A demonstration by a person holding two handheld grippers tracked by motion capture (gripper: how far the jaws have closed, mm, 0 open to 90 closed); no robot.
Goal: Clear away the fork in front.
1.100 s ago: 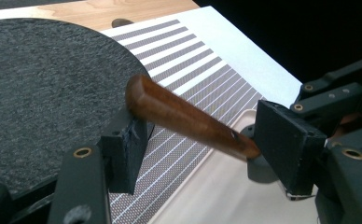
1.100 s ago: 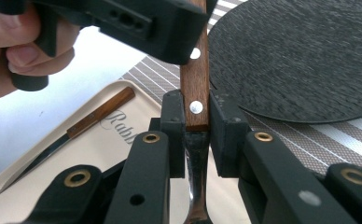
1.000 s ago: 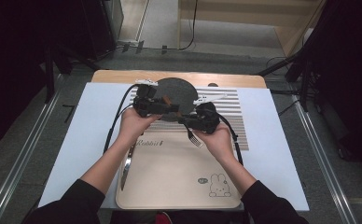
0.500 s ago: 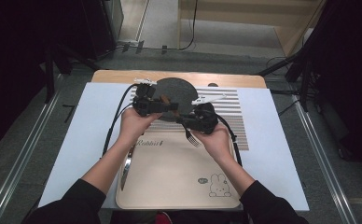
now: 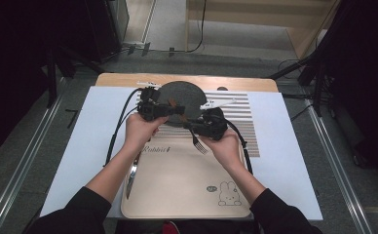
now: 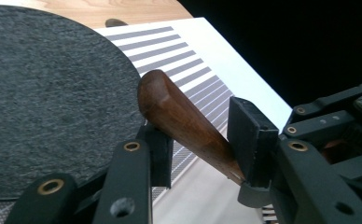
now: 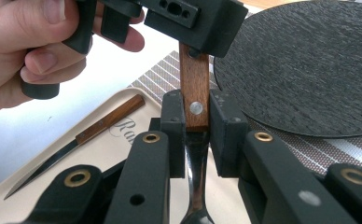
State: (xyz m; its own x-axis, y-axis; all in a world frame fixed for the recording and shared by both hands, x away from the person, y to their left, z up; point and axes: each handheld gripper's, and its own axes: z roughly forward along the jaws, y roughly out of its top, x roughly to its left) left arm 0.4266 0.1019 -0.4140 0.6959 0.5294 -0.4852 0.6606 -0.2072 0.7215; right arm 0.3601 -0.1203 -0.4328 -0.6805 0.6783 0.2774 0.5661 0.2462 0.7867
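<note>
A fork with a brown wooden handle (image 7: 194, 84) and steel tines (image 5: 197, 143) is held in the air between both grippers, above the far edge of the beige tray (image 5: 177, 190). My left gripper (image 5: 177, 108) is shut on the handle's rounded end (image 6: 184, 121), which runs slantwise between its pads. My right gripper (image 7: 197, 114) is shut on the riveted part of the handle near the steel neck. In the high view the right gripper (image 5: 193, 126) sits just right of the left one, with the tines pointing toward the person.
A dark round felt mat (image 5: 177, 92) lies on a striped placemat (image 5: 240, 126) behind the grippers. A wooden-handled knife (image 5: 132, 173) rests on the tray's left side. A white sheet (image 5: 85, 141) covers the table, with a wooden edge (image 5: 123, 78) at the back.
</note>
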